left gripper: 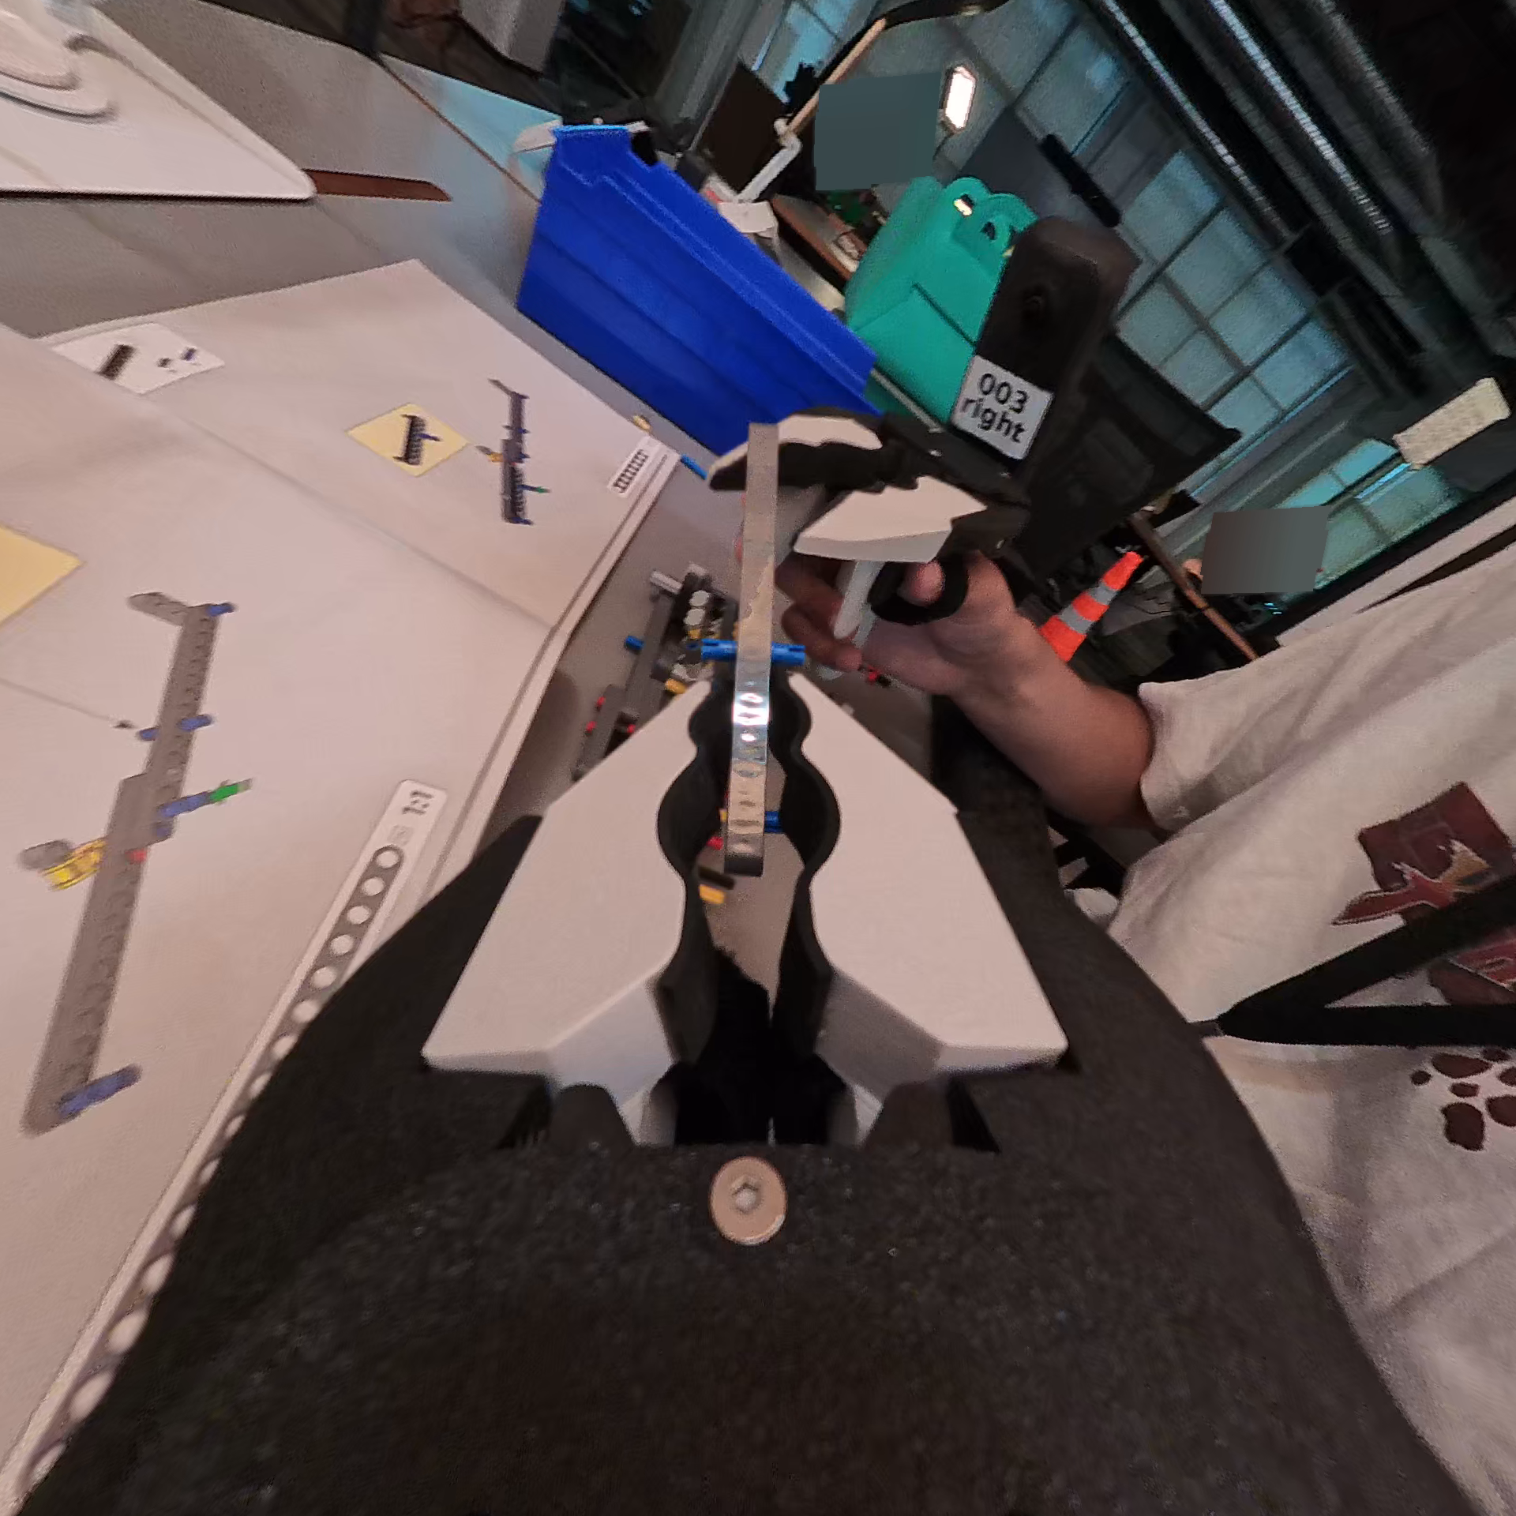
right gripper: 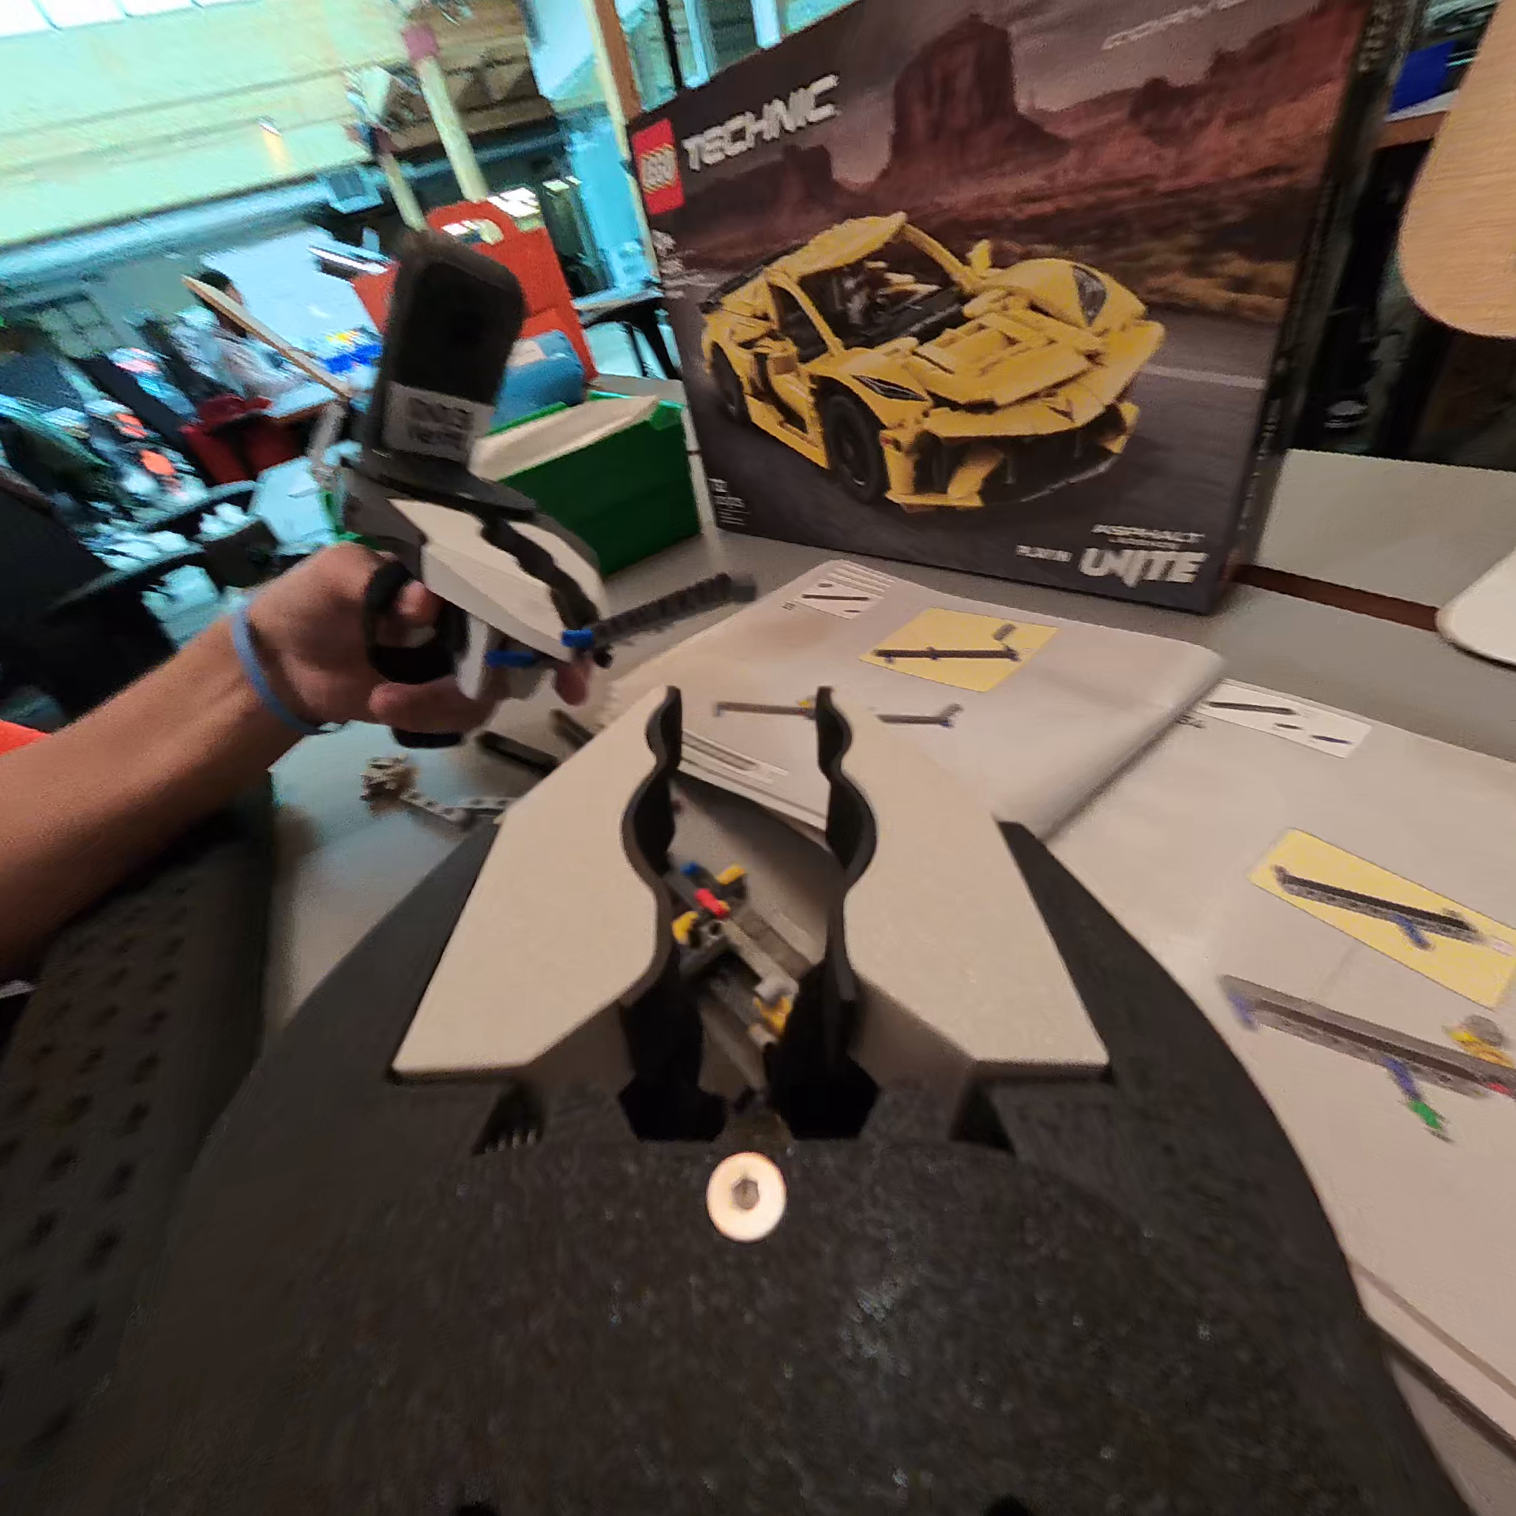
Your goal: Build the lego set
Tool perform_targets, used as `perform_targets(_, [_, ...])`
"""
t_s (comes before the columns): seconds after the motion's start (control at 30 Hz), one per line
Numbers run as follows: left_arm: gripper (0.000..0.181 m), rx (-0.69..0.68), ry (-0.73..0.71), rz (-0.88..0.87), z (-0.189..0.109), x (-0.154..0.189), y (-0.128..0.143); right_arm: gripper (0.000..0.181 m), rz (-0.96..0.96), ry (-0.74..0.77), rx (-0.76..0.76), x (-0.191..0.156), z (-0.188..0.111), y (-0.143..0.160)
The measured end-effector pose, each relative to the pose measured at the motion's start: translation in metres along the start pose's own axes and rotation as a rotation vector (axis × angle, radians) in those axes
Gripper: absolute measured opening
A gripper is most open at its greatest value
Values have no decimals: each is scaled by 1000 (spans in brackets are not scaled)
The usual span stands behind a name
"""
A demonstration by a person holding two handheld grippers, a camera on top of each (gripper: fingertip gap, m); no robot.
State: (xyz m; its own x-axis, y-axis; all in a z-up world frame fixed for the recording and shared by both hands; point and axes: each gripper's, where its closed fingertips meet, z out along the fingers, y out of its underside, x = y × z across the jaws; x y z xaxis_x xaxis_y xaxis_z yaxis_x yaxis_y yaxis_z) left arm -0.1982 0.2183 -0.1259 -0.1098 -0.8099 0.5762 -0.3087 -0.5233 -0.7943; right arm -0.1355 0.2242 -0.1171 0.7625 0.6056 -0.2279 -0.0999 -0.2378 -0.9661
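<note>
Left wrist view shows my left gripper [left gripper: 751, 787] pinching a long grey beam [left gripper: 753, 656] between its fingers; the beam runs forward and up past the fingertips, with blue pins [left gripper: 751, 652] through it. Beyond the far end of the beam my right gripper [left gripper: 800, 484] points in from the right, held by a hand [left gripper: 927, 632] with the forearm bent back toward a white shirt [left gripper: 1353, 820]. Its tips stand on either side of the beam's far end, but I cannot tell whether they touch it.

Right wrist view shows the right gripper's [right gripper: 751, 714] fingers spread, nothing between them. Ahead and to the left, the left gripper [right gripper: 574, 623] is raised in a hand [right gripper: 353, 648], beam [right gripper: 673, 607] sticking out sideways. Below my fingers a small assembly [right gripper: 722, 927] of grey, yellow and red parts lies on the table [right gripper: 344, 820].

Ahead of the left tool stands a blue bin [left gripper: 673, 312]; its contents are hidden. An open manual [left gripper: 328, 574] lies to its left. A set box [right gripper: 984, 287] stands ahead of the right tool, with a green bin [right gripper: 607, 484] beside it.
</note>
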Motion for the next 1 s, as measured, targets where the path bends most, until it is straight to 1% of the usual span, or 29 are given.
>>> perform_targets(0.1, [7, 9, 61, -6, 8, 11, 0, 29, 141, -181, 47, -26, 3, -7])
perform_targets(0.13, [7, 6, 79, -7, 10, 14, 1, 26, 188, -219, 75, -30, 2, -11])
perform_targets(0.23, [7, 12, 115, 0, 16, 22, 1, 22, 265, -261, 140, -31, -3, -21])
perform_targets(0.27, [7, 9, 133, 0, 17, 26, 2, 8, 279, -277, 144, -32, -4, -21])
perform_targets(0.47, [7, -1, 168, -16, 24, 33, 5, 6, 363, -340, 175, -35, -8, -26])
perform_targets(0.57, [7, -37, 179, 0, 28, 38, 11, 5, 422, -399, 165, -40, -9, -26])
perform_targets(0.63, [7, -43, 164, 20, 29, 38, 12, 5, 421, -402, 164, -40, -10, -26])
perform_targets(0.67, [11, -47, 153, 32, 29, 38, 12, 5, 406, -402, 158, -41, -10, -26])
perform_targets(0.73, [28, -50, 103, 46, 27, 31, 11, 6, 351, -370, 142, -40, -9, -23])
perform_targets(0.83, [44, -38, 25, 67, 22, 18, 7, 6, 306, -350, 118, -40, -7, -20])
perform_targets(0.9, [45, -17, 16, 87, 19, 18, 3, 6, 311, -355, 88, -43, -5, -15])
perform_targets(1.0, [38, 18, 58, 110, 21, 30, -3, 5, 317, -384, 59, -51, -2, -11])
